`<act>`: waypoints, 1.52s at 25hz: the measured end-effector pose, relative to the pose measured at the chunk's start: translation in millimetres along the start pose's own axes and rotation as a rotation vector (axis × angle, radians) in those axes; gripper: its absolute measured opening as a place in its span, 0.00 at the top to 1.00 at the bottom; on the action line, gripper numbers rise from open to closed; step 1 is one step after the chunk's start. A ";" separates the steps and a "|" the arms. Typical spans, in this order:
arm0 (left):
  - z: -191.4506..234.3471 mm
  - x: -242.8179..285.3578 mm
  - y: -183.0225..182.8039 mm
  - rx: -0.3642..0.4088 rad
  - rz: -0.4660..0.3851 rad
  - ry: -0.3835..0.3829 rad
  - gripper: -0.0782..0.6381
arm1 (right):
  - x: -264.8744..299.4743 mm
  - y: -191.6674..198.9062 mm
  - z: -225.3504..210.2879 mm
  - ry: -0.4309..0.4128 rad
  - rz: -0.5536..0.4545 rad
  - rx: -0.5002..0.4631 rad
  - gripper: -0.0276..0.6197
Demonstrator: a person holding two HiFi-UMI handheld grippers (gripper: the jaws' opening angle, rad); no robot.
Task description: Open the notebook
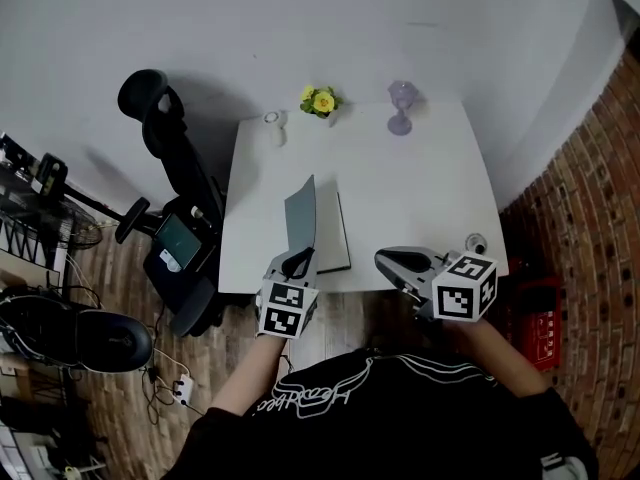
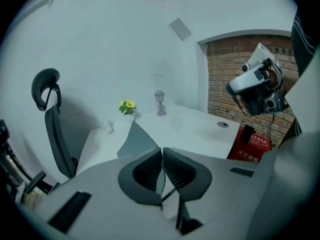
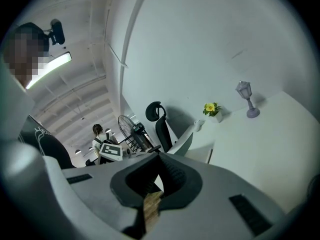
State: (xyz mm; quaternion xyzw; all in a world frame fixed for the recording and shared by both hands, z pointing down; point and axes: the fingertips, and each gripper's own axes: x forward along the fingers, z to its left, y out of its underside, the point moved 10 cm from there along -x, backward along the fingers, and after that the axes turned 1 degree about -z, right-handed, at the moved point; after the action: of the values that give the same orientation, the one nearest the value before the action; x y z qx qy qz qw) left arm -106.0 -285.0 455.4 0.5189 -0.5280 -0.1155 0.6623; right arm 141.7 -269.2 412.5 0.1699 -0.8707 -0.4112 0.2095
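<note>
A notebook lies near the front edge of the white table (image 1: 420,193). Its grey cover (image 1: 301,218) stands raised, almost upright, over the white page (image 1: 336,236). My left gripper (image 1: 297,261) is shut on the cover's near edge. In the left gripper view the thin cover (image 2: 136,140) runs up from between the closed jaws of that gripper (image 2: 162,156). My right gripper (image 1: 383,260) hovers at the table's front edge, right of the notebook, shut with nothing in it. In the right gripper view its jaws (image 3: 159,160) meet, and the lifted cover (image 3: 184,143) shows beyond them.
At the table's far edge stand a yellow flower pot (image 1: 320,101), a purple lamp (image 1: 401,106) and a small white object (image 1: 274,126). A black office chair (image 1: 170,178) is left of the table. A red box (image 1: 530,308) sits on the floor at the right.
</note>
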 end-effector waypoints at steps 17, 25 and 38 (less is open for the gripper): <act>55.4 -50.3 22.4 -0.195 -0.063 -0.096 0.84 | 41.3 2.2 30.4 -0.066 0.046 -0.046 0.96; 79.1 -66.1 42.2 -0.266 -0.062 -0.146 0.84 | 49.8 7.9 40.7 -0.067 0.040 -0.049 0.96; 114.7 -77.3 90.3 -0.383 -0.040 -0.176 0.83 | 41.4 32.4 60.7 -0.010 0.010 -0.053 0.96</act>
State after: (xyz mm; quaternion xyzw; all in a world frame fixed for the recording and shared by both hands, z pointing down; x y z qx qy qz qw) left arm -267.7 -256.4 472.6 0.3821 -0.5417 -0.2716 0.6977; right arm 71.7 -229.8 412.5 0.1580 -0.8614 -0.4338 0.2116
